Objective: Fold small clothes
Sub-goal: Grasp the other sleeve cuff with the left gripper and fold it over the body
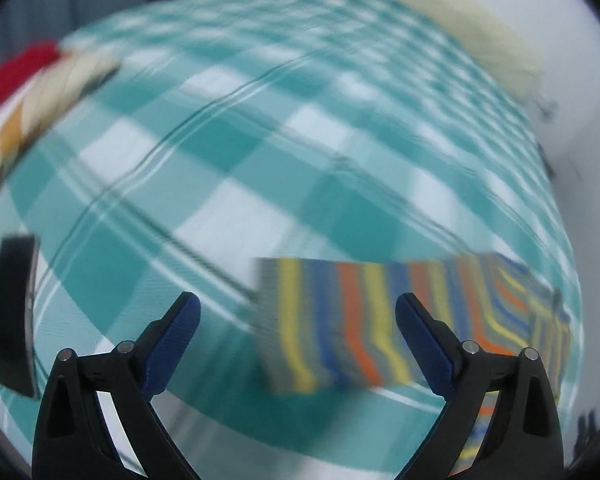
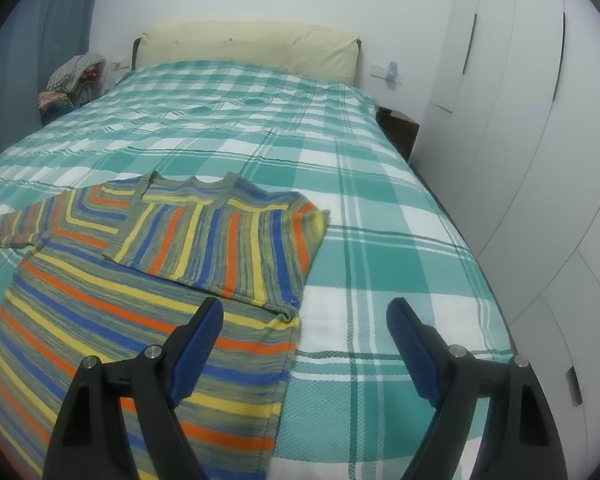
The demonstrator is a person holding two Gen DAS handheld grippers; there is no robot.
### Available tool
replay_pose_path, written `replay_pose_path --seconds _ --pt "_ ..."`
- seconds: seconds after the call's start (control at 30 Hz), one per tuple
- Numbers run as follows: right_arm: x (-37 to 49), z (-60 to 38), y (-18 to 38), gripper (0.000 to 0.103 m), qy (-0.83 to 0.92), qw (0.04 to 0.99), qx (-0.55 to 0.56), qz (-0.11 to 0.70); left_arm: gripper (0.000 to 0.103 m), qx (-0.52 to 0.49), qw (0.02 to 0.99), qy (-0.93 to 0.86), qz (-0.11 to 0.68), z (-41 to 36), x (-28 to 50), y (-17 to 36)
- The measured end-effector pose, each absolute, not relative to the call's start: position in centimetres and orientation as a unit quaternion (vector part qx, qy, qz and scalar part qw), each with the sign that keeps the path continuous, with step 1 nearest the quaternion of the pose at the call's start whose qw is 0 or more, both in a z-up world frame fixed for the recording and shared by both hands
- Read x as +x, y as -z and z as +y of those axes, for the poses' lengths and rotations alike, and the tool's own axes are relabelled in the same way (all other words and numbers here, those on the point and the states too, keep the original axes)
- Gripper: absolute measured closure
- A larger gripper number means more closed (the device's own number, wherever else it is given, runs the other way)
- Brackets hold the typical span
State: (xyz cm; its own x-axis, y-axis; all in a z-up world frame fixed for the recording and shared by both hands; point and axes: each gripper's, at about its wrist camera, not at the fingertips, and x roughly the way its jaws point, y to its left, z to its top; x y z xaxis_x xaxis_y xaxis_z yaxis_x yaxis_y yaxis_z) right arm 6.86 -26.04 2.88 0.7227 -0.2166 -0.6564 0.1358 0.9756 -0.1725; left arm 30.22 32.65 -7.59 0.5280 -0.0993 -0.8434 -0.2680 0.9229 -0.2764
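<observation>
A striped knit sweater [image 2: 140, 300] in orange, yellow, blue and grey lies flat on the teal checked bedspread [image 2: 380, 200]. Its right sleeve is folded across the chest. My right gripper [image 2: 304, 308] hovers open over the sweater's right edge, nothing between its blue pads. In the blurred left wrist view, my left gripper [image 1: 298, 304] is open and empty above the bed, with a striped sleeve [image 1: 340, 320] lying between and beyond its fingers.
A cream headboard cushion [image 2: 248, 42] ends the bed. A clothes pile [image 2: 74, 76] sits at the far left. White wardrobe doors [image 2: 520, 120] line the right side, with a dark nightstand [image 2: 398, 128]. A black flat object [image 1: 14, 320] and red and cream garments [image 1: 28, 80] lie left.
</observation>
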Motion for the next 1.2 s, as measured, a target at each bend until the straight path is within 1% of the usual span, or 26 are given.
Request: replay_pose_path --seconds 0.07,0.13,0.2,0.27,0.3,0.33,0.37,0.47,0.5,0.57,0.67,0.83,0.93,1.07,1.2 --pt "6.9 -26.0 -2.8 0.02 0.097 0.926 -0.058 0.36 0.008 -0.204 0.846 -0.057 0.49 33.7 30.5 9.7" --pt "7.0 -26.0 -2.6 0.02 0.097 0.925 -0.06 0.363 0.022 -0.22 0.835 -0.041 0.503 33.9 30.8 11.6" --pt "7.1 -26.0 -2.3 0.02 0.097 0.923 -0.061 0.367 0.026 -0.216 0.831 -0.024 0.512 33.2 31.1 12.3" --pt "7.2 -26.1 -2.0 0.02 0.093 0.921 -0.058 0.375 0.026 -0.195 0.838 -0.015 0.51 32.4 31.6 12.2" --pt "7.2 -26.1 -1.9 0.02 0.091 0.92 -0.054 0.378 0.028 -0.188 0.84 -0.011 0.509 32.1 31.6 12.2" --pt "7.2 -26.2 -1.8 0.02 0.089 0.919 -0.049 0.38 0.038 -0.186 0.84 -0.004 0.51 31.8 31.7 12.3" --pt "7.2 -26.2 -1.8 0.02 0.088 0.919 -0.046 0.381 0.044 -0.186 0.839 0.004 0.511 31.5 31.8 12.4" --pt "7.1 -26.2 -1.9 0.02 0.09 0.92 -0.047 0.378 0.089 -0.144 0.84 0.004 0.523 30.2 32.4 12.9" --pt "7.1 -26.2 -1.9 0.02 0.091 0.92 -0.048 0.378 0.099 -0.136 0.84 0.0 0.526 30.0 32.5 12.9" --pt "7.1 -26.2 -1.9 0.02 0.09 0.92 -0.045 0.379 0.099 -0.134 0.845 -0.02 0.517 29.7 32.4 12.1" --pt "6.9 -26.2 -2.1 0.02 0.09 0.921 -0.043 0.376 0.1 -0.119 0.862 -0.029 0.492 28.0 31.9 8.6" --pt "6.8 -26.6 -2.7 0.02 0.087 0.924 -0.028 0.371 0.1 -0.055 0.88 0.013 0.472 20.3 33.2 0.9" --pt "6.8 -26.7 -3.0 0.02 0.082 0.925 -0.019 0.37 0.1 -0.018 0.883 0.054 0.467 14.3 34.6 -1.3" --pt "6.5 -26.6 -3.6 0.02 0.077 0.929 -0.019 0.361 0.1 0.025 0.877 0.117 0.466 5.6 35.0 -1.7" --pt "6.2 -27.1 -3.6 0.02 0.076 0.929 -0.013 0.362 0.1 0.056 0.862 0.163 0.478 -2.0 34.6 0.1"
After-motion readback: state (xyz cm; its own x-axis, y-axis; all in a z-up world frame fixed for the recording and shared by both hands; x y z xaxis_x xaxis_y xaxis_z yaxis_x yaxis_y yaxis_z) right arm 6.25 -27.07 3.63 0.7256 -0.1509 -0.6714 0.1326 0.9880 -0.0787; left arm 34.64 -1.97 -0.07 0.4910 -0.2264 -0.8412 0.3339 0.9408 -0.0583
